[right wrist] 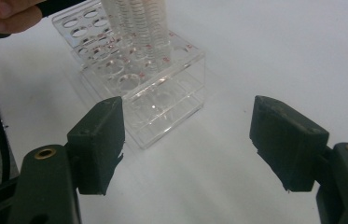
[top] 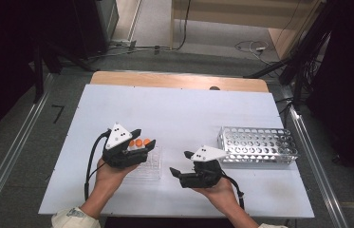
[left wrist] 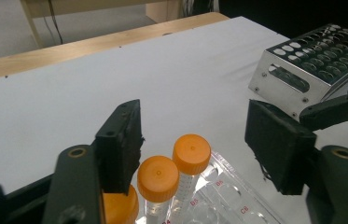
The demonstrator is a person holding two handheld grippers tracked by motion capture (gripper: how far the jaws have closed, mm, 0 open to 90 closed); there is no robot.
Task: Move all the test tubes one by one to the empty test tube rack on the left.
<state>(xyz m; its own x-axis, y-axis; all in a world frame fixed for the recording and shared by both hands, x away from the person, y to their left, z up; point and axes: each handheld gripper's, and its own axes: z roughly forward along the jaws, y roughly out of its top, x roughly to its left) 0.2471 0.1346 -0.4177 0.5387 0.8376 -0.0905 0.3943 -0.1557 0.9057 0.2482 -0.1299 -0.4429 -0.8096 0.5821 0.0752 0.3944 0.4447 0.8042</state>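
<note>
The step in hand looks like the approach to a pick: the left hand-held gripper (top: pixel 142 138) hovers with its jaws spread wide over three orange-capped tubes (left wrist: pixel 158 178) that stand upright in a clear plastic rack (right wrist: pixel 155 100) on the white tabletop (top: pixel 184 111), and nothing is grasped yet. In the left gripper view the tubes sit low between the two black jaws, nearer the left-hand one, which hides part of the nearest cap. The next move probably calls for lowering that gripper and centring one cap between the pads, then closing on that tube alone, since the three stand close together and a neighbour could be nudged. The right hand-held gripper (top: pixel 181 163) waits just beside the rack, also fully open and empty, its jaws pointed toward the clear rack's corner. Each tube is slim and transparent, with printed graduation lines along its wall and a smooth, round orange screw cap. The rack is see-through with rows of round holes labelled in small red characters, most of them unfilled. A perforated metal rack (top: pixel 257 145) stands well apart at the right of the tabletop, with no tubes in it, and may be where the tubes are meant to go.
</note>
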